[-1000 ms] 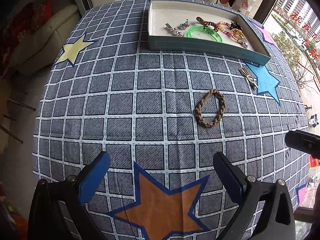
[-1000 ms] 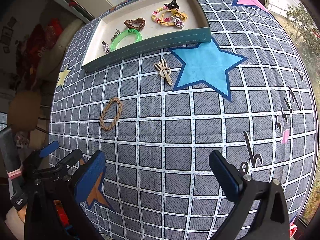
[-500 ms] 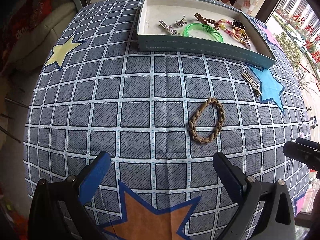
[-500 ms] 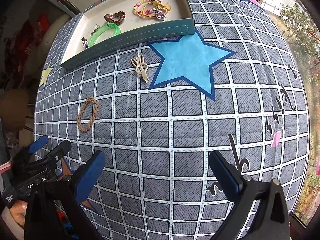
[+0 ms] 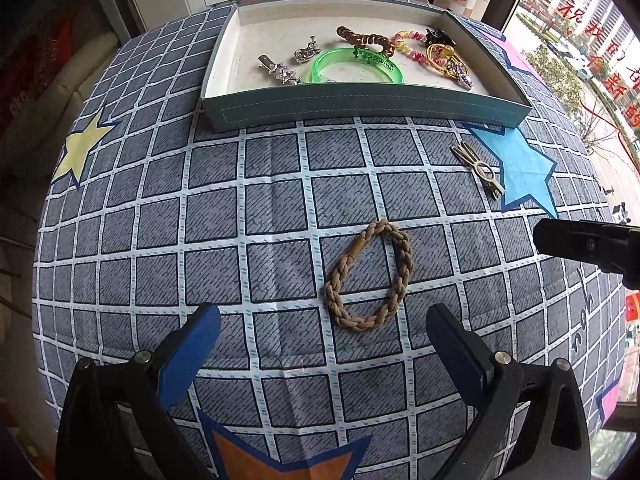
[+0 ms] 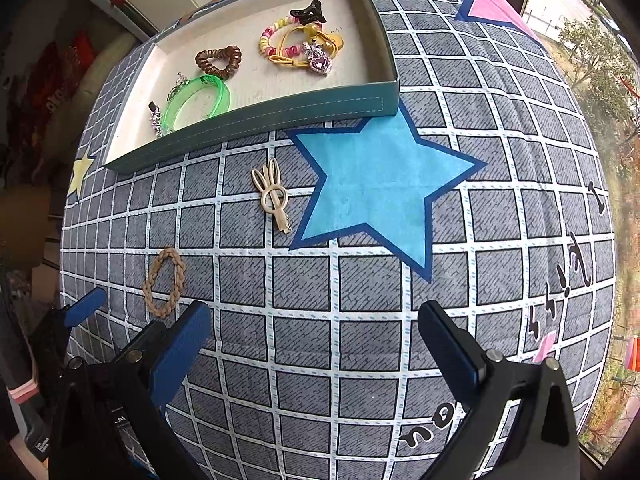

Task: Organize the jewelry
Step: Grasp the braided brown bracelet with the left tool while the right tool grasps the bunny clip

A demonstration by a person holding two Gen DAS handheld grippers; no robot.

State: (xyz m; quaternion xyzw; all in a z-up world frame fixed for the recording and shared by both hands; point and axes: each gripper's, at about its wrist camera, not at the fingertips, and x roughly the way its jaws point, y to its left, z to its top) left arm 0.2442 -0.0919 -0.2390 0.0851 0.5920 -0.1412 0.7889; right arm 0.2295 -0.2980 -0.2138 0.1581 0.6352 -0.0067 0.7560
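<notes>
Left gripper (image 5: 322, 328) closer to braided bracelet (image 5: 369, 274), jaws spread.

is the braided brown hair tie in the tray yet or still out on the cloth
Out. The braided hair tie lies flat on the checked cloth, short of the tray.

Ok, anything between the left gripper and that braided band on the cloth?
Nothing visible. The braided band lies flat on bare cloth just ahead of the open left gripper; the rabbit hair clip sits well off, toward the tray.
</notes>
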